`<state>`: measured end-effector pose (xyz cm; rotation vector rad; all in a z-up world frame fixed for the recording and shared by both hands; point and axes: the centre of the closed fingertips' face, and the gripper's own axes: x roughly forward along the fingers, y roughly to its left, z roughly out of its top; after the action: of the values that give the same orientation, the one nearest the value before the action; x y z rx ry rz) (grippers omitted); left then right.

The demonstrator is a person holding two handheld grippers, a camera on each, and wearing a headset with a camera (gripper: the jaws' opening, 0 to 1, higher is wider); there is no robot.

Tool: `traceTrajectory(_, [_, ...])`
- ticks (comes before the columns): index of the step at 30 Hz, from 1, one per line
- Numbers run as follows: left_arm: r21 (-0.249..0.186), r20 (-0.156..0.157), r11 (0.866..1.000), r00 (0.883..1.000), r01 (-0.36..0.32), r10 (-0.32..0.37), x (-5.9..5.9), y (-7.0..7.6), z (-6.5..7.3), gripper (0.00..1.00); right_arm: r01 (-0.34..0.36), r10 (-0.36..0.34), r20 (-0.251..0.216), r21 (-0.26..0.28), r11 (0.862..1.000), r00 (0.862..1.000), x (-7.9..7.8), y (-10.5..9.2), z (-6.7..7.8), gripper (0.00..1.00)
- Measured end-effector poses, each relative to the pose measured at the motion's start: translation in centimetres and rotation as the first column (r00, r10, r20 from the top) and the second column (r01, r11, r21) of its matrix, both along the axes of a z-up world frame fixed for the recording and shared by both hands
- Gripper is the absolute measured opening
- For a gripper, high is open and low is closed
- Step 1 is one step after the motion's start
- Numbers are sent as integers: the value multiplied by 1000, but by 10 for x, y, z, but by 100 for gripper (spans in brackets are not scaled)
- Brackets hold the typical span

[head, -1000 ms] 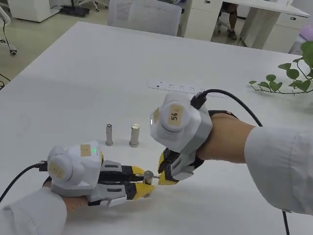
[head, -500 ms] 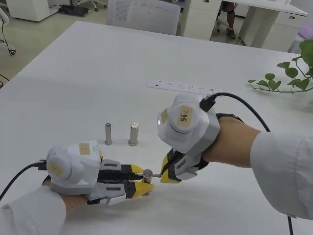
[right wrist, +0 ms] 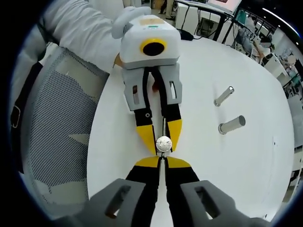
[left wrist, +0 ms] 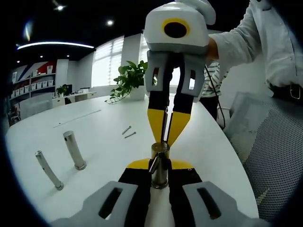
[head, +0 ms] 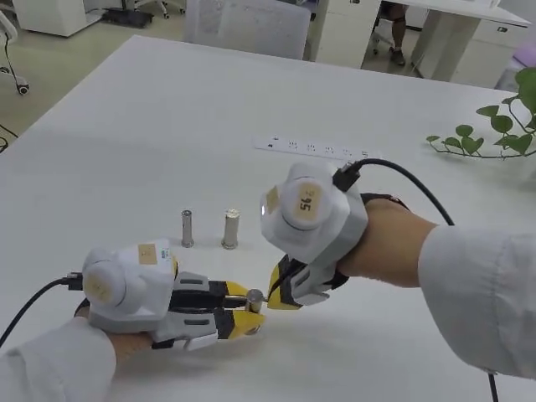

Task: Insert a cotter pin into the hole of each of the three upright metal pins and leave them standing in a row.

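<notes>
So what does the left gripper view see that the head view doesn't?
Left gripper view: two loose cotter pins lying on the table, and bright windows. Head view: the hand holding the left gripper, and the floor. Both: the right gripper meeting the pin that the left gripper holds, two standing pins, and the plant.

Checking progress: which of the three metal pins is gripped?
The pin nearest the person, clamped in the left gripper; the thin pin and thick pin stand free.
</notes>
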<state>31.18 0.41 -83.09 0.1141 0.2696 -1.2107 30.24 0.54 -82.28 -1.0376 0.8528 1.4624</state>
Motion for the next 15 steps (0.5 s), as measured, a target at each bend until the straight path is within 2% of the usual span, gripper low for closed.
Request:
traceTrajectory(2, [0,0,1000,1000,0,0,0,0,0,11,21,-21,-11,2,1000,1000,0,-1,0,9])
traceTrajectory(4, [-1,-1,1000,1000,1,-1,0,0,0,11,31,-31,-2,5,999,1000,2,-4,0,13])
traceTrajectory(10, [-2,-3,1000,1000,0,0,0,1,0,11,114,-112,-29,70,991,993,0,-14,6,19])
traceTrajectory(12, [-2,-4,1000,1000,-1,1,0,1,0,11,172,-165,-76,92,981,983,-5,-18,5,19])
traceTrajectory(13, [-1,-4,1000,1000,-1,1,0,1,0,11,180,-172,-82,99,979,982,-5,-19,5,19])
traceTrajectory(15, [-1,-4,1000,1000,-2,2,0,1,0,11,231,-216,-113,145,962,970,-6,-20,5,22])
